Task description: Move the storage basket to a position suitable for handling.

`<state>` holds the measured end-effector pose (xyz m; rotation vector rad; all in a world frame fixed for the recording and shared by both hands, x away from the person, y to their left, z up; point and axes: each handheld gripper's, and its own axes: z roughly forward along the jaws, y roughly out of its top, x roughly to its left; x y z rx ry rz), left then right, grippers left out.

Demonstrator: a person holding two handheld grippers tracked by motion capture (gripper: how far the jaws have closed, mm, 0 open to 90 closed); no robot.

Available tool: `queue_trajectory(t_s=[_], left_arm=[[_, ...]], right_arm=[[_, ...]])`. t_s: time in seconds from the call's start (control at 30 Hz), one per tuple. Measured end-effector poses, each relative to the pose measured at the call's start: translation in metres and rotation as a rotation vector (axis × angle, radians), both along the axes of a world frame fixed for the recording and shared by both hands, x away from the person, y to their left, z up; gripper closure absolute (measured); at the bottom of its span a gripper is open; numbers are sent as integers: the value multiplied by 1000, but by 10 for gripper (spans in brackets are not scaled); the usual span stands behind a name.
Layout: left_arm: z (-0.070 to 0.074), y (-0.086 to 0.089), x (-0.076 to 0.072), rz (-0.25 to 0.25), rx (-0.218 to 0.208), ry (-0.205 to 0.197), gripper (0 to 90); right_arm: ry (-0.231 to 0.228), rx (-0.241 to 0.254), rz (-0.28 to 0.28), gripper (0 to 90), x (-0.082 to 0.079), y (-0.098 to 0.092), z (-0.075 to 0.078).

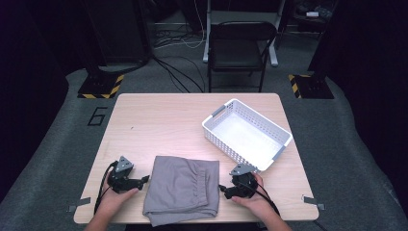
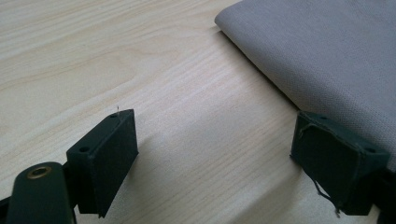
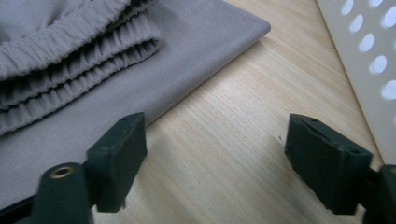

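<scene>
Flanking folded grey garment (image 1: 183,188) at table's (image 1: 159,115) near edge | my left gripper (image 1: 144,180) and right gripper (image 1: 222,189) gape empty | soft, light, limp cloth, judged to sag | pinch side edges, elastic waistband (image 3: 70,51) thickest

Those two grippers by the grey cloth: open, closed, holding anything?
Left gripper: open, holding nothing.
Right gripper: open, nothing between its jaws.

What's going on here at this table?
A person holds a two-jaw gripper in each hand on either side of a folded grey garment with an elastic waistband lying on the light wooden table. The left gripper and right gripper both stand open at its edges, gripping nothing. A white perforated plastic basket sits empty beyond the right hand.
</scene>
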<state>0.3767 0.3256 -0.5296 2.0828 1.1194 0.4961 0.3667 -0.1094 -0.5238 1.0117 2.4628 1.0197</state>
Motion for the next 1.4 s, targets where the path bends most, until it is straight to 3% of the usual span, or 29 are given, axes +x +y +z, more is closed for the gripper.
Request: queue_trajectory(t_s=[0.1, 0.2, 0.3, 0.43, 0.73, 1.0, 1.17, 1.4], left_arm=[[-1, -1, 0, 8, -3, -9, 143], [0, 0, 0, 1, 0, -2, 143], [0, 0, 0, 3, 0, -4, 144], [-1, -1, 0, 9, -1, -9, 143], [0, -1, 0, 9, 2, -9, 143], [-1, -1, 0, 10, -1, -9, 143], [-1, -1, 0, 10, -1, -9, 143], [-1, -1, 0, 10, -1, -8, 143]], right_arm=[[17, -11, -13, 290, -2, 0, 4], [5, -26, -12, 298, -3, 0, 7], [2, 8, -28, 299, -6, -2, 14], [-12, 17, -43, 293, -9, -5, 26], [7, 78, -100, 318, -9, -15, 54], [-26, 47, -116, 316, -5, -25, 83], [-30, 39, -147, 315, 3, -37, 93], [-16, 39, -232, 296, 13, -62, 102]])
